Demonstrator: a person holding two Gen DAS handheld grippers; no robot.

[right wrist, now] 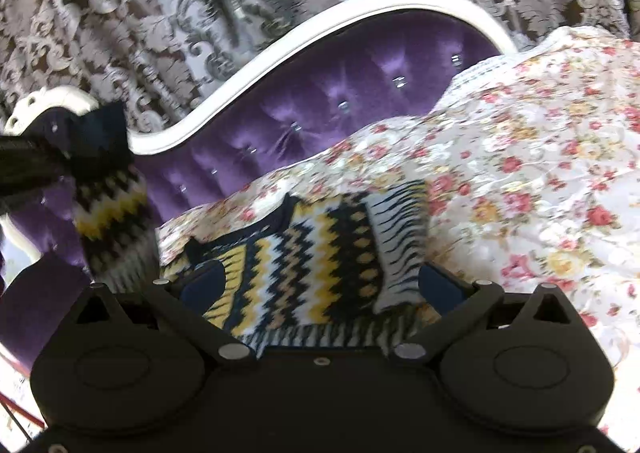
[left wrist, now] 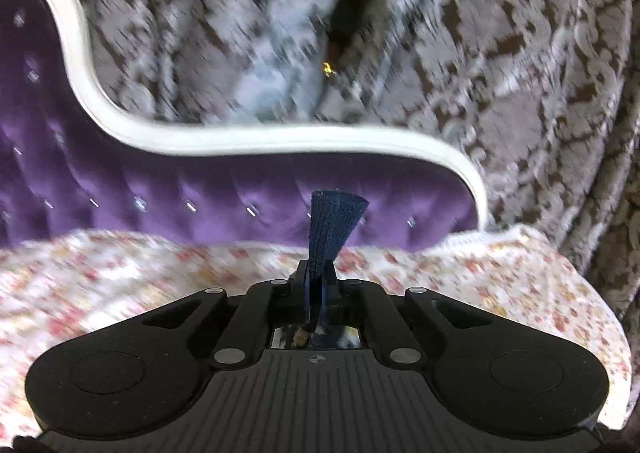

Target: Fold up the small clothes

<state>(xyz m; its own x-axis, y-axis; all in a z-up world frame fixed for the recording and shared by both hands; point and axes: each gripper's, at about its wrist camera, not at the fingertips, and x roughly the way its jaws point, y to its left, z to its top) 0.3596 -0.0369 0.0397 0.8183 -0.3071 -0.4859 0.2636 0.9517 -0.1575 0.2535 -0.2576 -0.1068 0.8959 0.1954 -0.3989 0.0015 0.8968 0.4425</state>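
Note:
A small knitted sweater (right wrist: 316,257) with navy, yellow and white zigzags lies on the floral bedspread (right wrist: 532,181). My right gripper (right wrist: 320,285) is open, its fingers standing either side of the sweater's body, just above it. My left gripper (left wrist: 318,277) is shut on the sweater's navy ribbed cuff (left wrist: 334,225), which sticks up between the fingers. In the right wrist view the left gripper (right wrist: 86,149) holds that sleeve (right wrist: 112,209) lifted at the far left, off the bed.
A purple tufted headboard (left wrist: 224,197) with a curved white frame (left wrist: 248,139) stands behind the bed. Patterned grey-brown curtains (left wrist: 500,53) hang behind it. The bed's edge falls away at the right in the left wrist view.

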